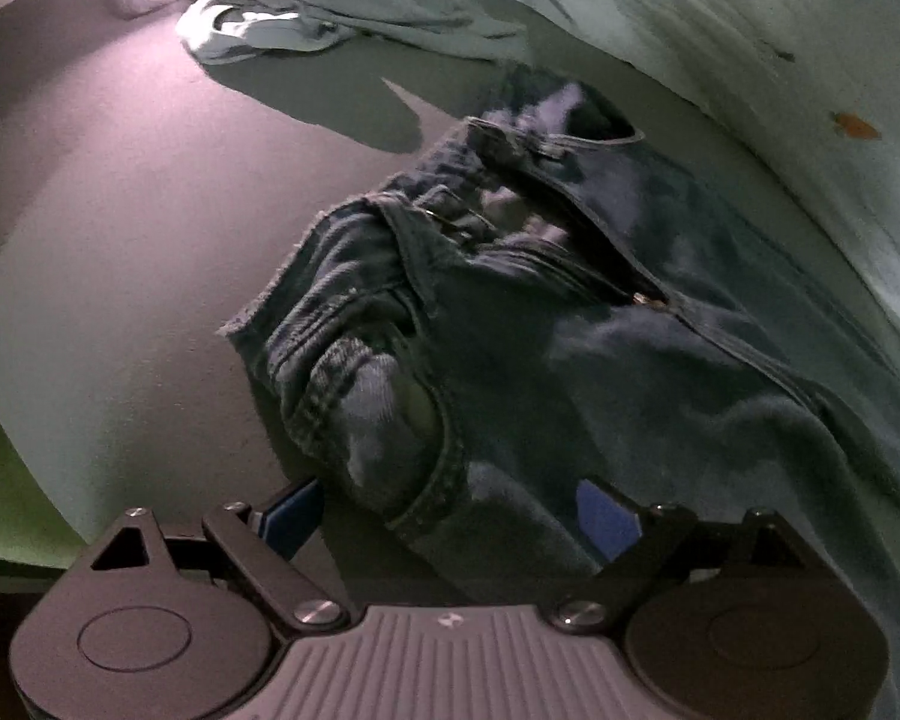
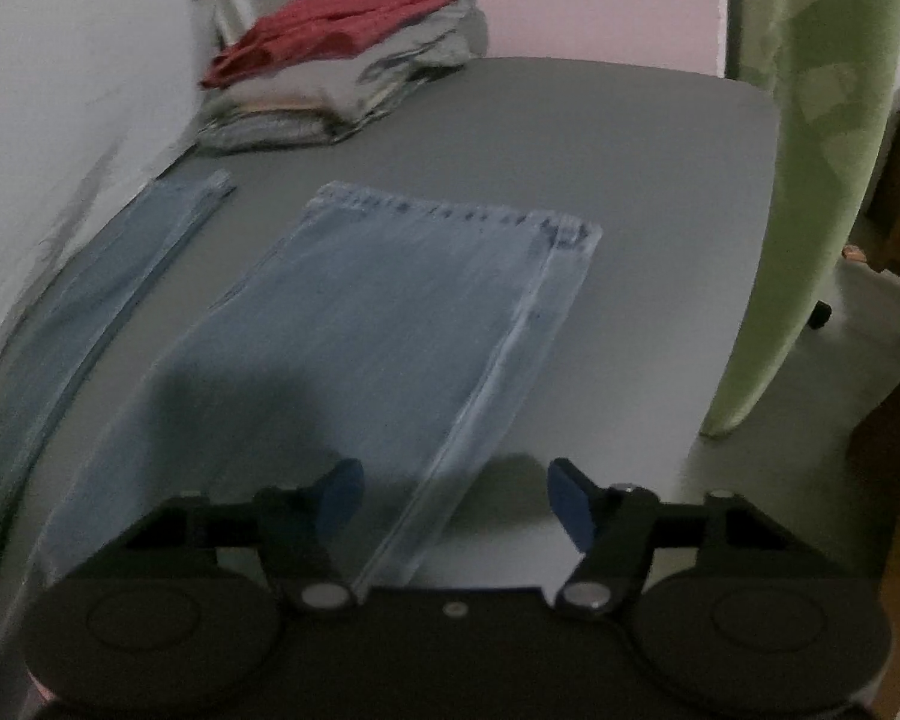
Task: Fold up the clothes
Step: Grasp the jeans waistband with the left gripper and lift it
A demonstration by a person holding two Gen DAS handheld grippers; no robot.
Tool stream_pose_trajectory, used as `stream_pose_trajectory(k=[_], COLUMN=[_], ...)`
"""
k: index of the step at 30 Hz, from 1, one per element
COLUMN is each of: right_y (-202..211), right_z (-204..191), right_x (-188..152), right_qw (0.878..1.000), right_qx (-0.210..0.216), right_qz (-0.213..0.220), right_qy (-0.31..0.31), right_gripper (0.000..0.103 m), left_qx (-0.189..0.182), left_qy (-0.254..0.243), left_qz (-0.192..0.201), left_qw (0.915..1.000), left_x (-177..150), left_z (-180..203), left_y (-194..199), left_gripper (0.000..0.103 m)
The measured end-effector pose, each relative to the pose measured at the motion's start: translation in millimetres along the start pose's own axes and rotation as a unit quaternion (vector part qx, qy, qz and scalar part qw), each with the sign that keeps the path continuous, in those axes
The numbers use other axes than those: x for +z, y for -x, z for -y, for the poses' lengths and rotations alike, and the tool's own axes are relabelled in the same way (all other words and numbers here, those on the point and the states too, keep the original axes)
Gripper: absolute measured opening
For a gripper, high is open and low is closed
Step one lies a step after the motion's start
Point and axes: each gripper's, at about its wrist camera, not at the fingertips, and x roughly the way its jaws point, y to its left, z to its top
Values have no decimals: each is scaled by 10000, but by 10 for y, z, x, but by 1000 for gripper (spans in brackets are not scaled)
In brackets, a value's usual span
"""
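A pair of blue jeans lies on the grey table. In the left wrist view its bunched waistband and open zipper (image 1: pixel 510 276) lie just ahead of my left gripper (image 1: pixel 450 516), which is open with the denim between its blue pads, not clamped. In the right wrist view a jeans leg (image 2: pixel 390 312) lies flat, its hem at the far end, and the second leg (image 2: pixel 120 276) runs along the left wall. My right gripper (image 2: pixel 453 504) is open and empty over the near edge of the flat leg.
A stack of folded clothes with a red top (image 2: pixel 342 60) sits at the far end of the table (image 2: pixel 630 210). A crumpled pale garment (image 1: pixel 330 12) lies beyond the waistband. A white wall (image 1: pixel 780 30) borders the table. A green chair (image 2: pixel 810 150) stands at the right.
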Motion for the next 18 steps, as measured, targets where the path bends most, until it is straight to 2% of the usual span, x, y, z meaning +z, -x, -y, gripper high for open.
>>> stream_pose_trajectory(k=[2,5,7,8,9,10,11,12,13,16,18], right_y=[-104,-182,-245,-259,-275,-291,-301,-294,-280,-149,18], right_z=[59,62,35,1,-32,-63,-72,-80,-91,-81,-47], right_x=[106,207,264,271,277,293,331,385,444,616,729], right_qw=[10000,9999,9994,9988,9977,9968,9968,9968,9964,9963,9965], right_qx=[-24,-47,-189,-331,-486,-533,-398,-210,-28,394,629], right_qz=[36,127,182,213,235,212,151,88,29,119,282], right_qy=[-28,68,223,300,406,549,677,766,841,752,482], right_gripper=[65,65,61,50,43,40,20,9,7,5,5], left_qx=[75,230,409,552,748,1050,1112,1173,1200,1011,837], left_qy=[177,500,719,747,736,734,788,846,1008,1811,2227], left_qz=[91,258,381,396,369,327,327,325,285,181,187], left_qw=[9998,9981,9958,9949,9938,9912,9901,9890,9872,9781,9711], left_x=[34,67,77,77,86,108,141,175,217,304,314], left_z=[3,41,81,124,179,253,292,331,328,162,74], left_y=[-48,-99,-122,-137,-160,-175,-160,-146,-128,-66,-1], left_gripper=[91,99,99,98,94,82,74,59,47,33,29])
